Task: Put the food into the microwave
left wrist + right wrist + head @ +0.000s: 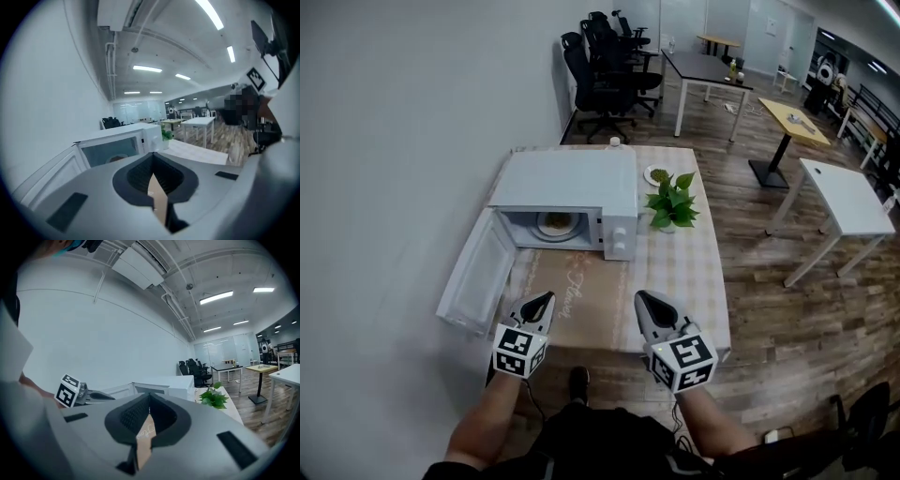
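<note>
A white microwave (572,192) stands on the table with its door (476,274) swung wide open to the left. Inside it lies a plate of brownish food (555,223), which also shows faintly in the left gripper view as a plate (115,158). My left gripper (546,297) and right gripper (643,296) hover side by side over the table's near edge, in front of the microwave and apart from it. Both are shut with nothing between the jaws. Each tip, left gripper (152,154) and right gripper (149,395), closes to a point.
A potted green plant (672,202) stands right of the microwave, with a small plate (655,175) behind it. The tablecloth-covered table (694,272) ends just before my grippers. A white wall runs along the left. Office chairs (605,66) and other tables (844,197) stand farther off.
</note>
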